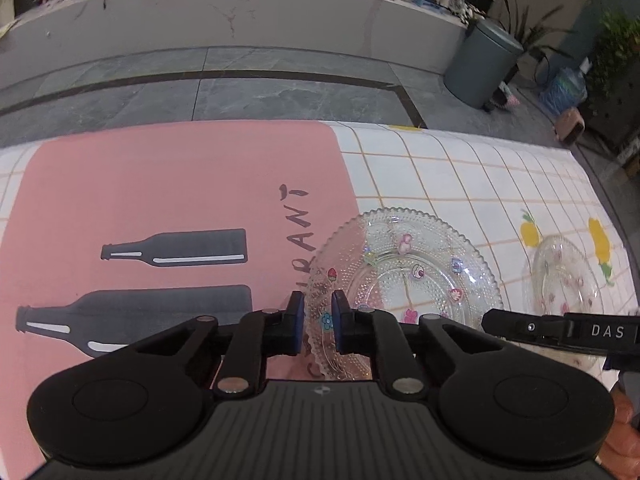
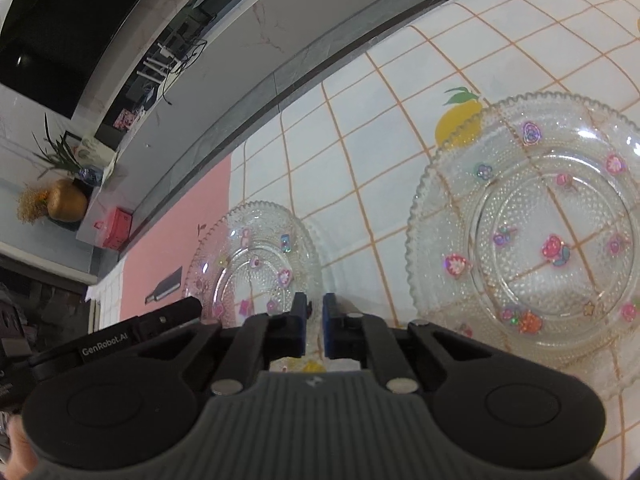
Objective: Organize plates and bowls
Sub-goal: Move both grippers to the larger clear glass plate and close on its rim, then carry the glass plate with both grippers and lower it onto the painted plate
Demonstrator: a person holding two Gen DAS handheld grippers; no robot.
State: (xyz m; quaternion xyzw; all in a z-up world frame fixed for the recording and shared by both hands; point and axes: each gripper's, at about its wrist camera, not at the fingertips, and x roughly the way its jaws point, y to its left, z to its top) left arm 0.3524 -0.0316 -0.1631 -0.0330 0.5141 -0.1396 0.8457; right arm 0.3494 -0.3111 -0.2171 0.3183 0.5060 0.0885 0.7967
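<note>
The near rim of one glass plate (image 1: 404,276) is gripped between both grippers' jaws: left gripper (image 1: 319,312), right gripper (image 2: 316,312). Another plate (image 2: 532,240) lies right.

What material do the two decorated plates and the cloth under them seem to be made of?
Both plates look like clear pressed glass: the grid of the cloth shows through them, the surface is beaded with a scalloped rim, and small coloured flower motifs sit on it. The tablecloth looks like smooth printed vinyl or coated fabric, with a slight sheen; I cannot tell which.
</note>
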